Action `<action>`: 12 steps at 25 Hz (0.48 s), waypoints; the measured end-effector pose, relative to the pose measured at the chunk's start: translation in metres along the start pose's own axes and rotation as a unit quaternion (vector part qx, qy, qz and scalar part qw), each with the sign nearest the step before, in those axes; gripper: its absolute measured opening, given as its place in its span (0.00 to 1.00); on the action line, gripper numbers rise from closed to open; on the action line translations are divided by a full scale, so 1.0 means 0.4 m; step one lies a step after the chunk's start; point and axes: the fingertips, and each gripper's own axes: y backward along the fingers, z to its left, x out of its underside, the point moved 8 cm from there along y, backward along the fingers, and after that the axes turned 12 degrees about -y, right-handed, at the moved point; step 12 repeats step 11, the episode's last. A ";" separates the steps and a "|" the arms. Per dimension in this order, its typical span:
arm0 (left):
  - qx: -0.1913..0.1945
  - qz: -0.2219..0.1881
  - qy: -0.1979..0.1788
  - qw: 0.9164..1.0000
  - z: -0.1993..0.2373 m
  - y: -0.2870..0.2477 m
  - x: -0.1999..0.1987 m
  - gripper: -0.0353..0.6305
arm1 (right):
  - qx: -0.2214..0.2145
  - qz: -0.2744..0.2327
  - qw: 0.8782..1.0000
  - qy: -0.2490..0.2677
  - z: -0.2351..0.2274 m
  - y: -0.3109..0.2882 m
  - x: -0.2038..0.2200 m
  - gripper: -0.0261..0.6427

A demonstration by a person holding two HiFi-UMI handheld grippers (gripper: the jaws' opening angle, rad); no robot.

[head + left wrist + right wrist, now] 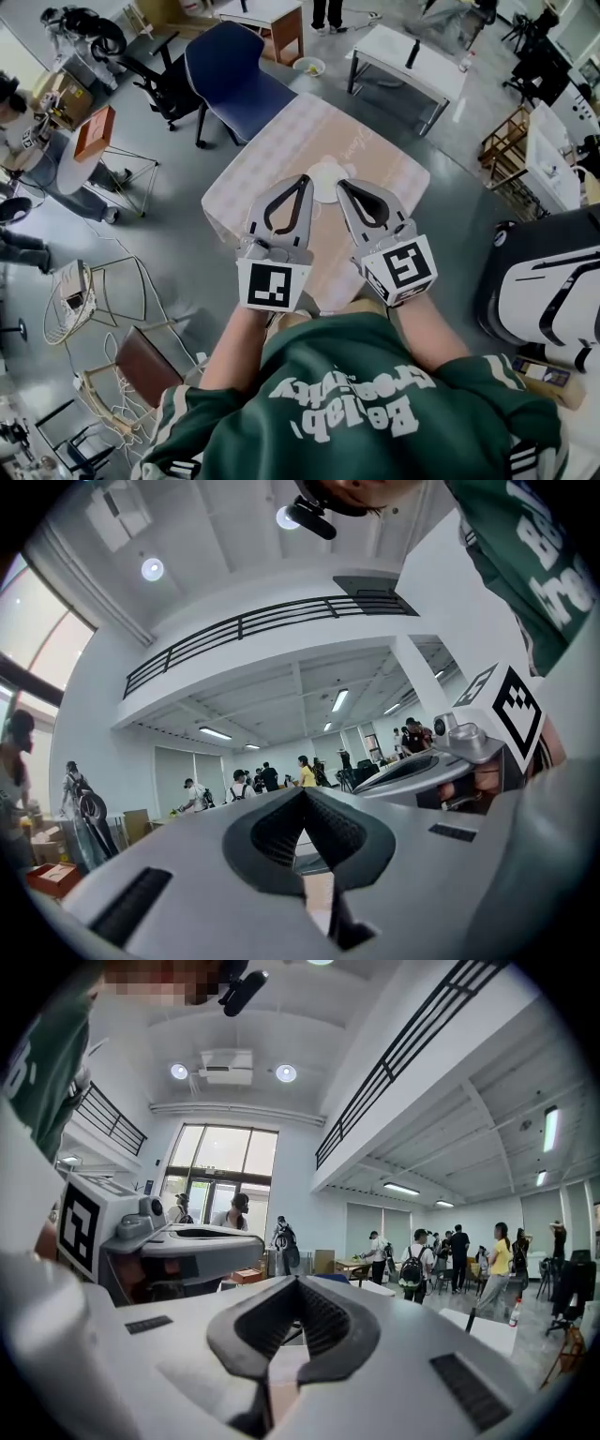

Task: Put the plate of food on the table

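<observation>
On the checked table (pixel 267 155), white plate (pixel 325 190) between left gripper (pixel 307 180) and right gripper (pixel 341 185), both jaws clenched empty

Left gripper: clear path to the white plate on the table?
Probably yes: the white plate sits uncovered on the table just past the left gripper, nothing between them; its jaws are shut, though.

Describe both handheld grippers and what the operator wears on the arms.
The left gripper and right gripper match: pale grey bodies and dark ribbed jaws curving into a pointed loop. Each carries a white cube with black square markers. No cables are visible. The green top has white lettering and striped sleeves.
</observation>
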 end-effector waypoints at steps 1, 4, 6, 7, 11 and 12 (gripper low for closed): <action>0.001 -0.002 0.004 1.000 0.004 0.009 -0.003 0.06 | -0.001 -0.003 1.000 0.006 0.011 0.000 -0.004 0.06; 0.002 -0.005 0.004 1.000 0.007 0.033 -0.010 0.06 | -0.004 -0.012 1.000 0.015 0.037 0.006 -0.004 0.06; 0.001 -0.007 0.005 1.000 0.011 0.043 -0.015 0.06 | -0.005 -0.017 1.000 0.018 0.047 0.005 -0.006 0.06; 0.000 -0.009 0.006 1.000 0.015 0.044 -0.017 0.06 | -0.006 -0.019 1.000 0.020 0.050 0.001 -0.009 0.06; -0.002 -0.020 0.008 1.000 0.035 0.048 -0.025 0.06 | -0.011 -0.033 0.999 0.025 0.063 -0.018 -0.023 0.06; -0.002 -0.020 0.008 1.000 0.035 0.048 -0.025 0.06 | -0.011 -0.033 0.999 0.025 0.063 -0.018 -0.023 0.06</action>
